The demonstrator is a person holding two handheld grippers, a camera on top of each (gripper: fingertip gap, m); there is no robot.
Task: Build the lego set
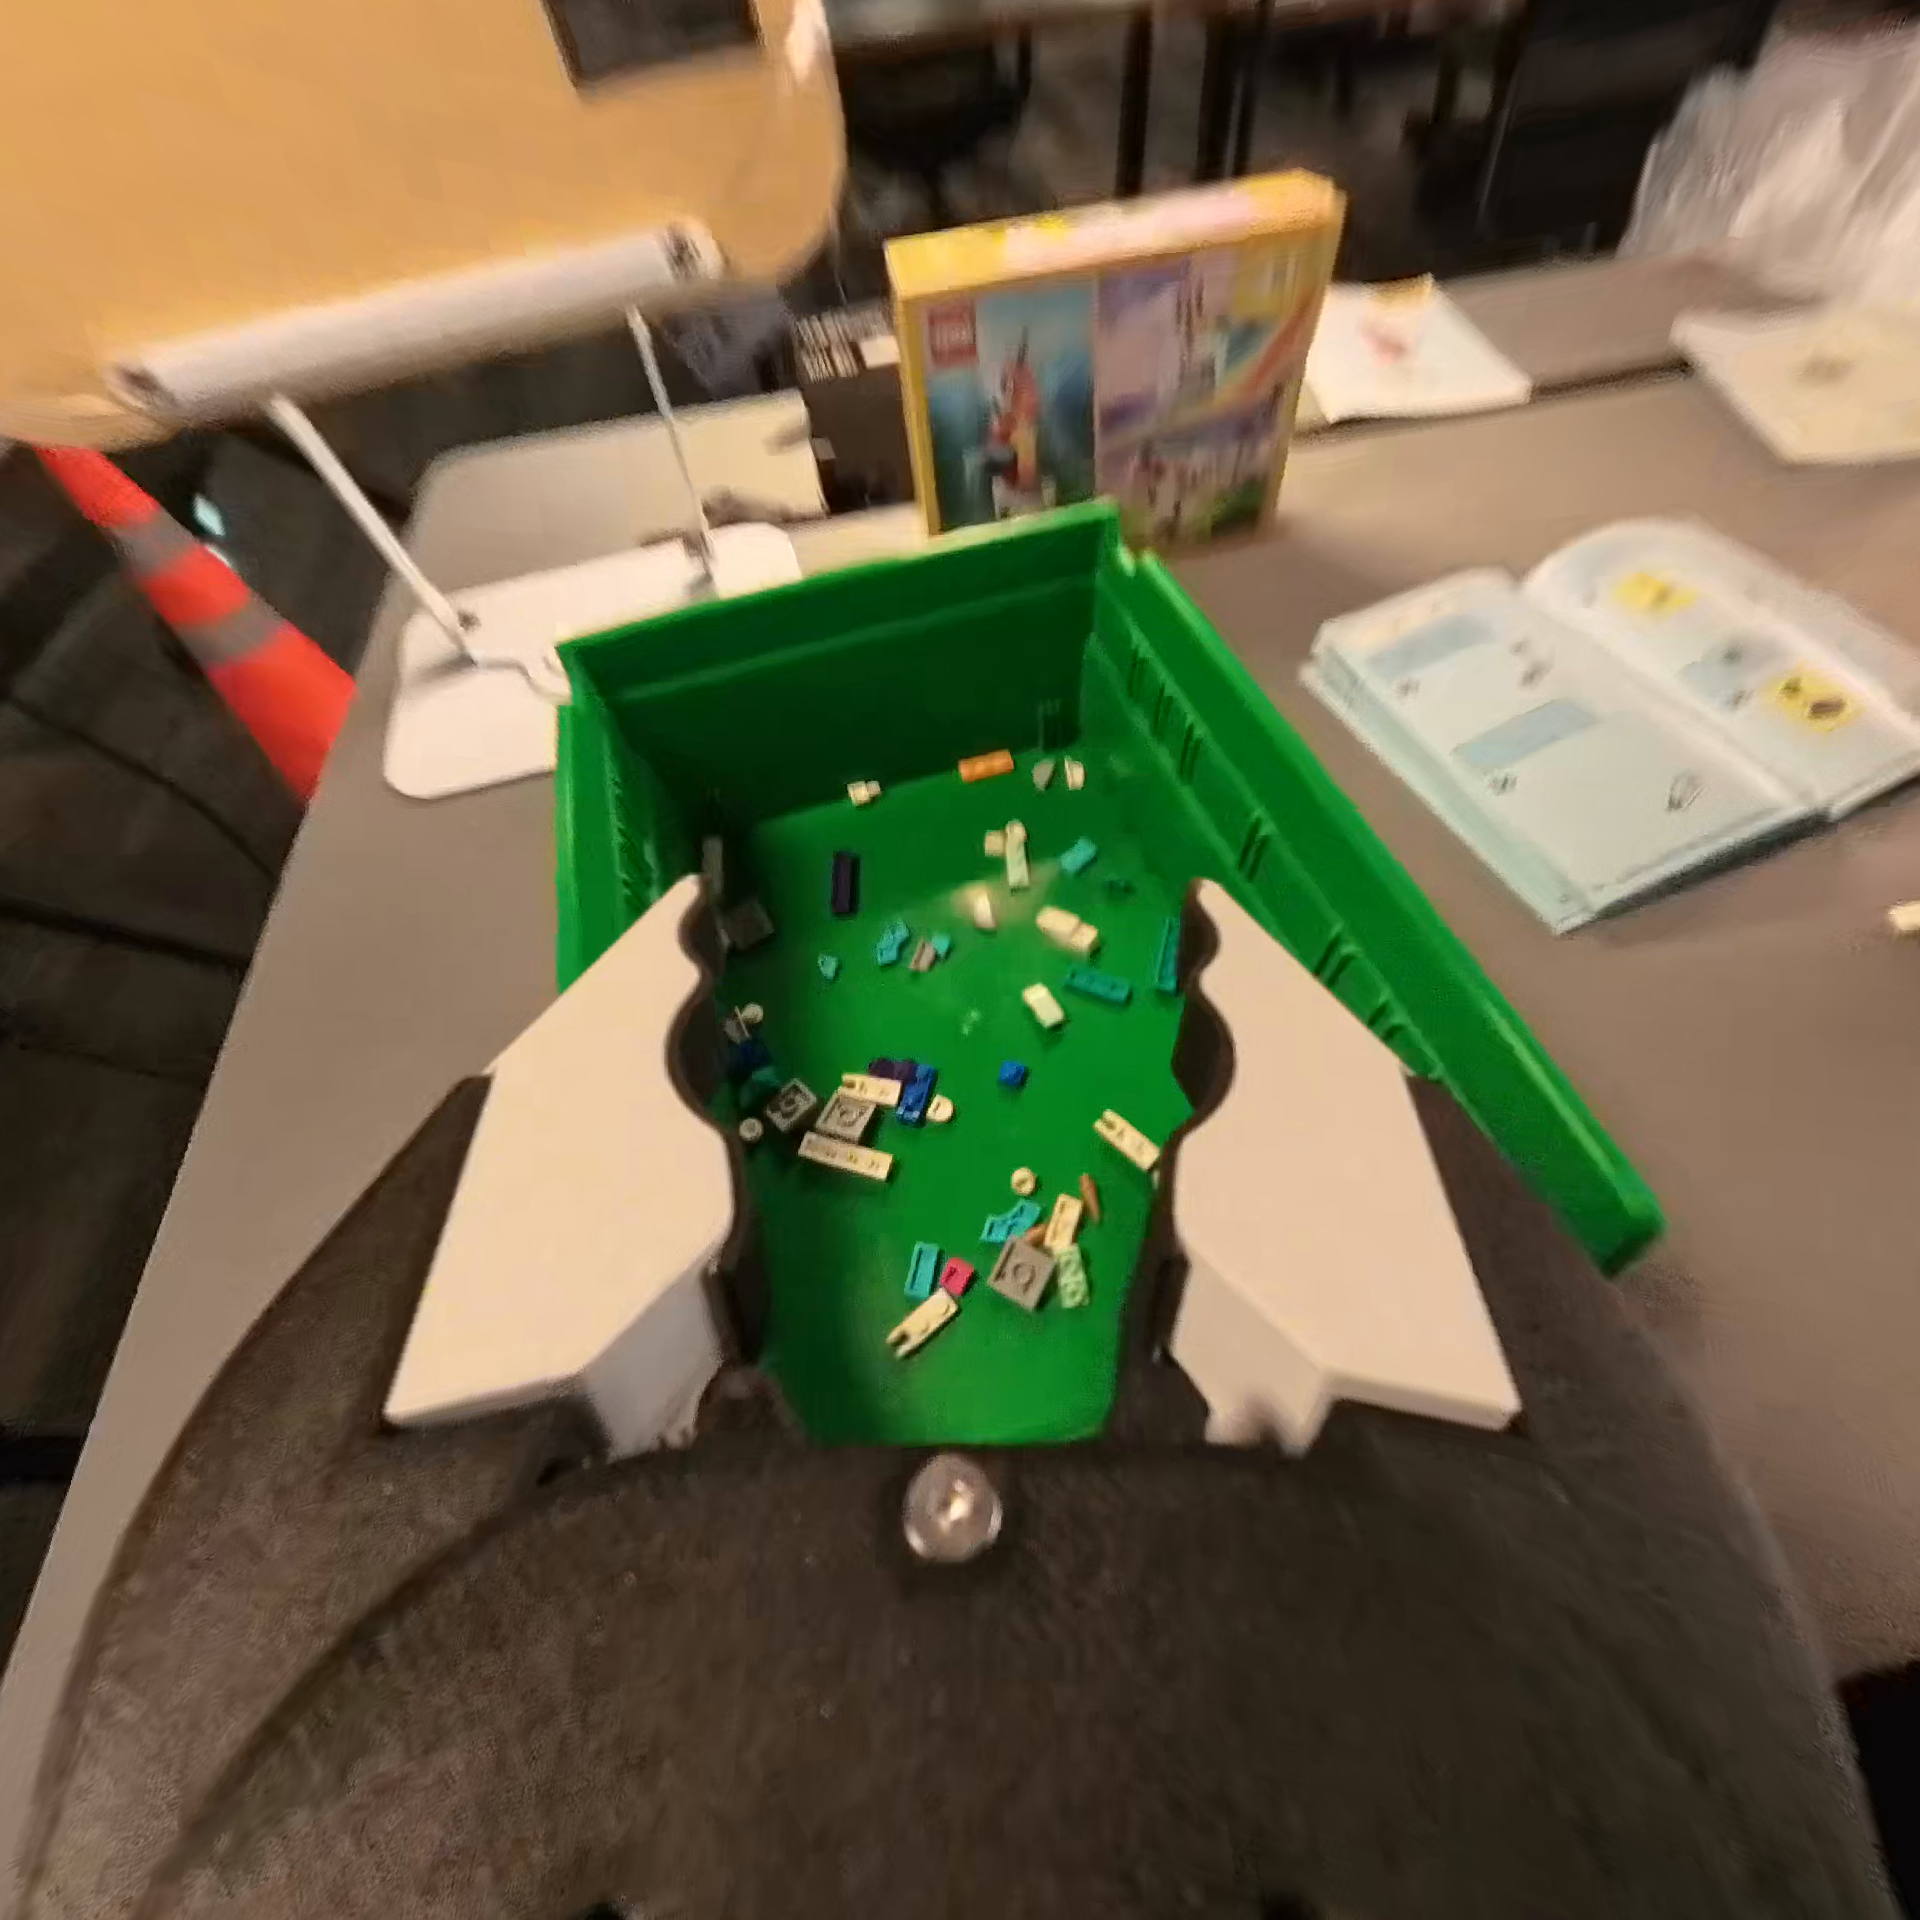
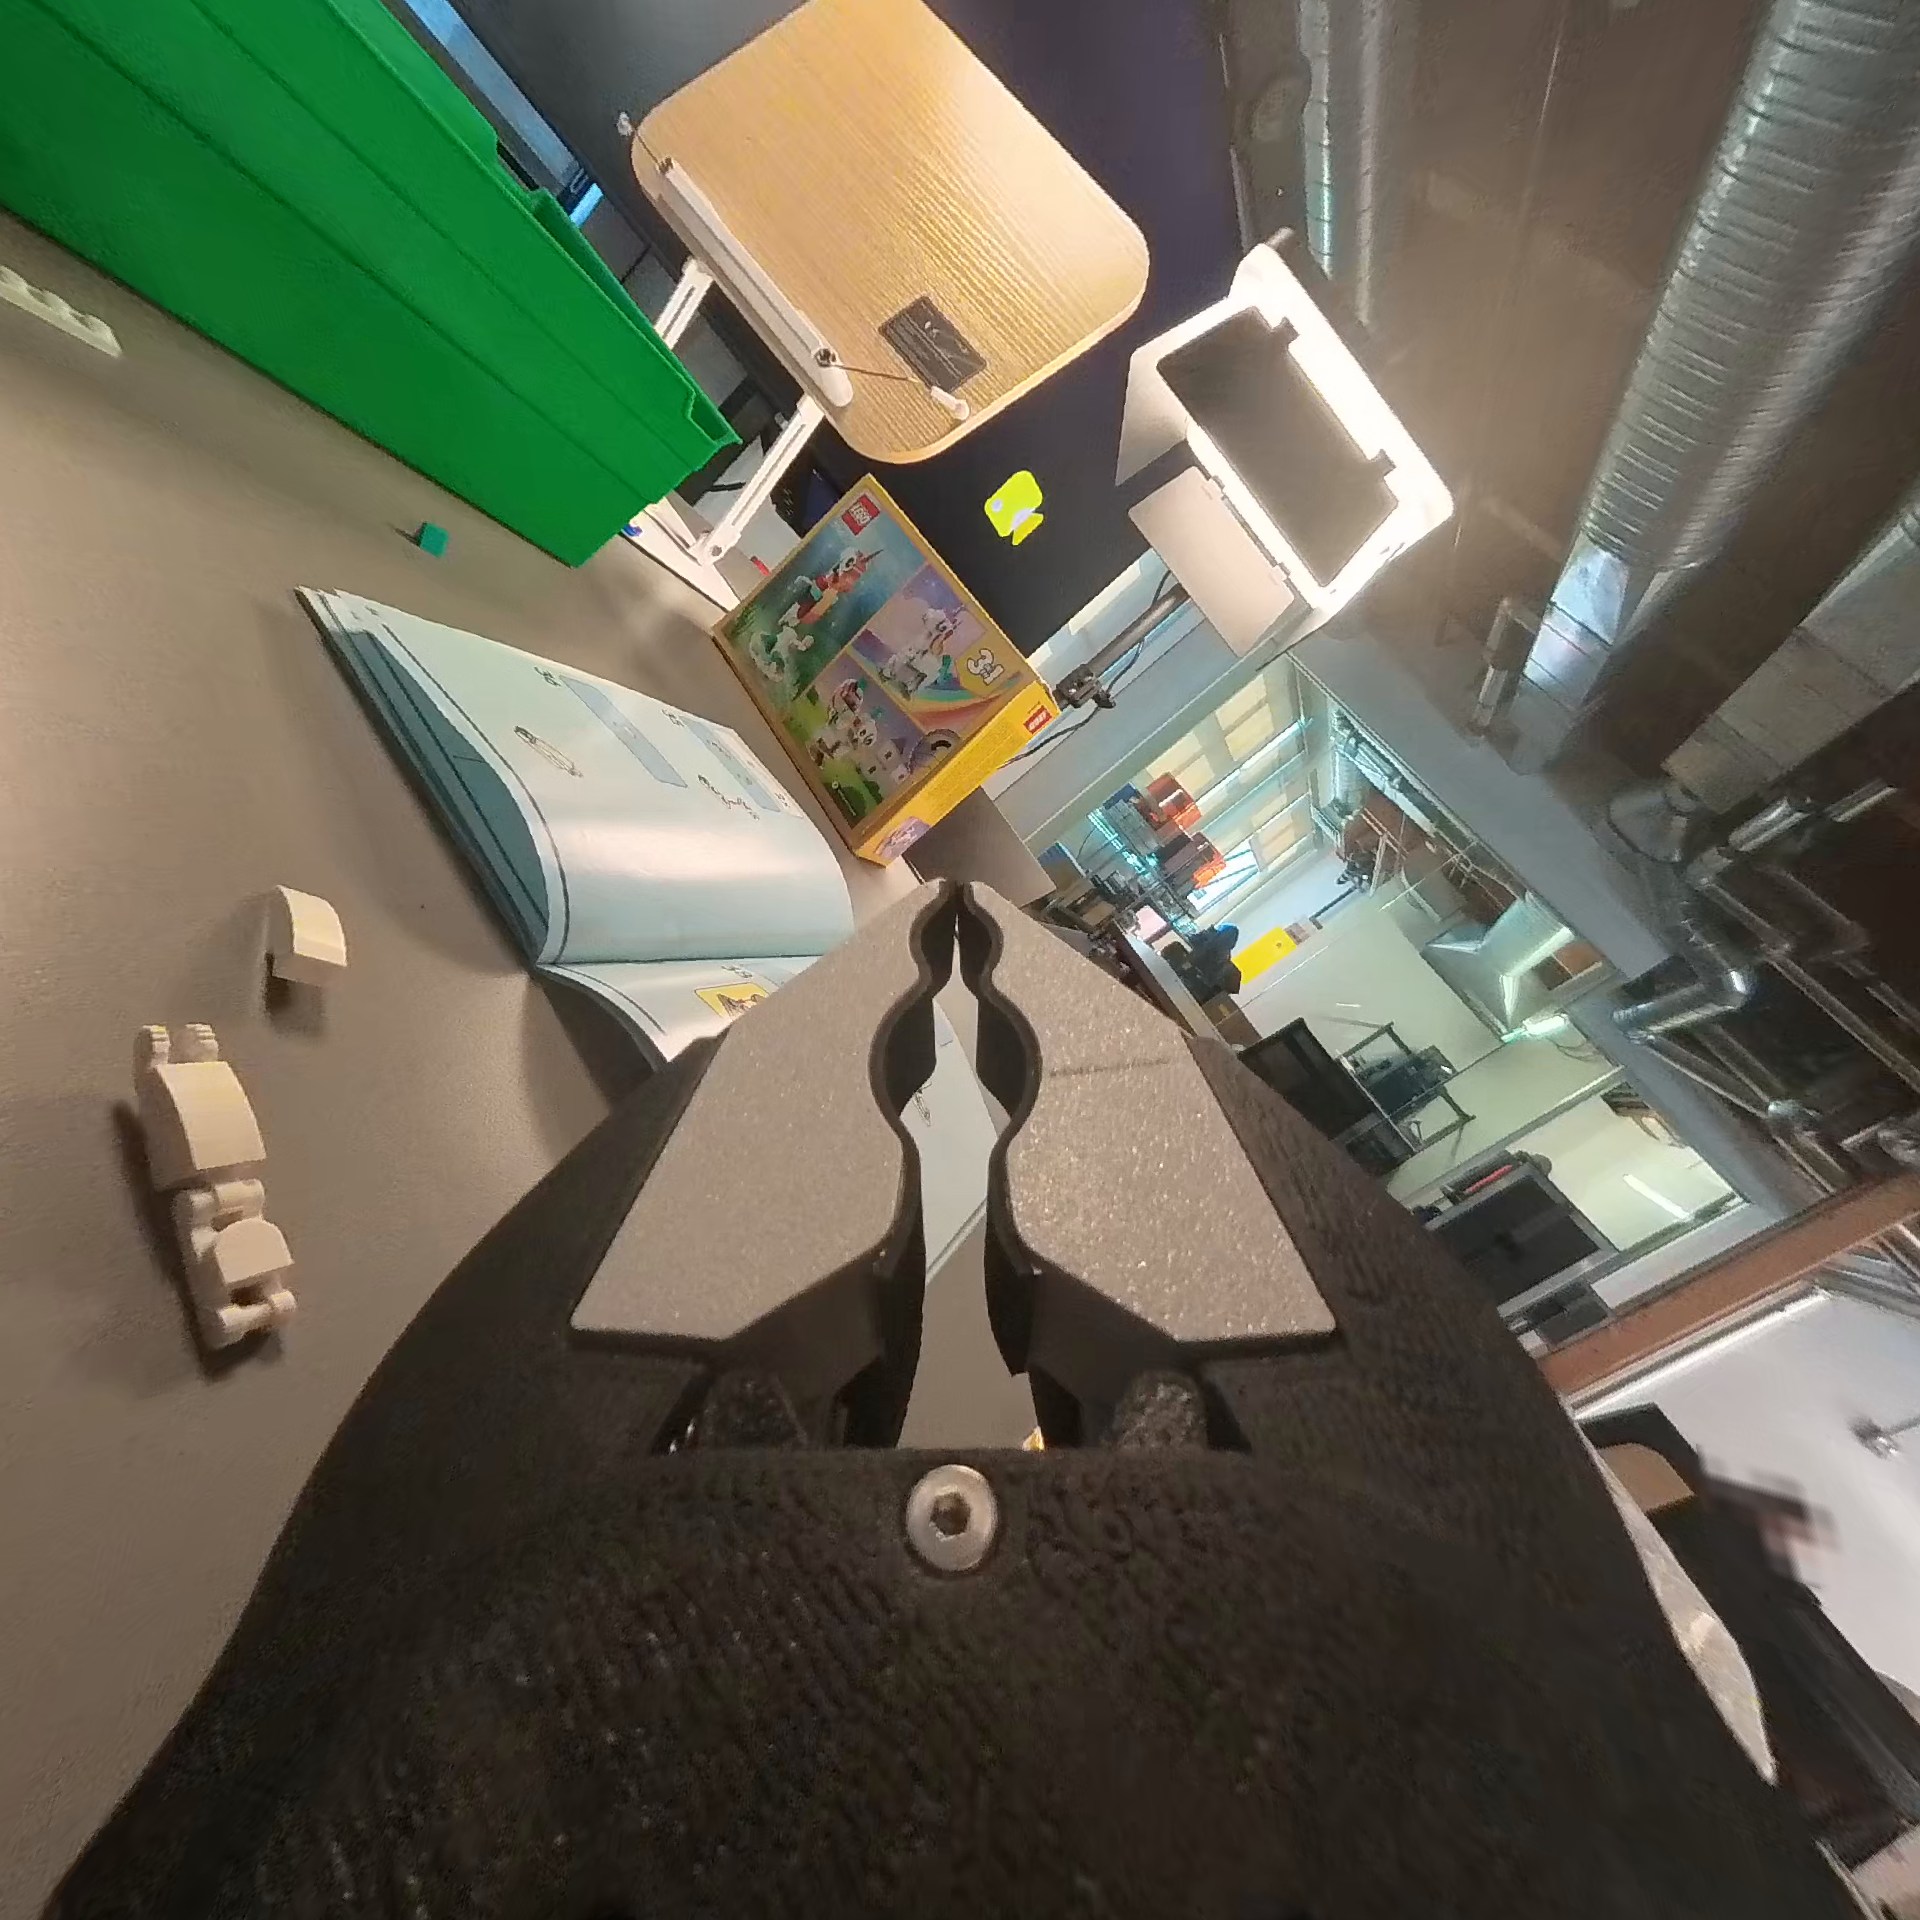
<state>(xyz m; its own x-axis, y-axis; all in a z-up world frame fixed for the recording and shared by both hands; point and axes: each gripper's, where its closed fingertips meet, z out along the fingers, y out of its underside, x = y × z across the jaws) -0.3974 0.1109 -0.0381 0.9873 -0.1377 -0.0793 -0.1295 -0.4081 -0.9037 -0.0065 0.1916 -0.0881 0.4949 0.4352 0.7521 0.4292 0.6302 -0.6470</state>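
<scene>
A green bin (image 1: 852,665) on the grey table holds several small loose lego pieces (image 1: 862,1117) in white, teal, blue and grey. My left gripper (image 1: 948,914) is open and empty, hovering above the bin with its white fingers (image 1: 592,1122) on either side of the pieces. The view is blurred. My right gripper (image 2: 958,904) is shut and empty, tilted sideways above the table. A partly built white lego assembly (image 2: 208,1174) and a white curved piece (image 2: 303,933) lie on the table to its left. The green bin also shows in the right wrist view (image 2: 343,260).
An open instruction booklet (image 1: 1621,707) (image 2: 623,800) lies right of the bin. The lego set box (image 1: 1112,364) (image 2: 883,665) stands behind it. A white desk lamp (image 1: 447,665) stands left of the bin. A small green piece (image 2: 429,536) lies by the bin. An orange cone (image 1: 208,603) stands off the table's left edge. The gap from one gripper's tips to the other's is roughly 40 cm.
</scene>
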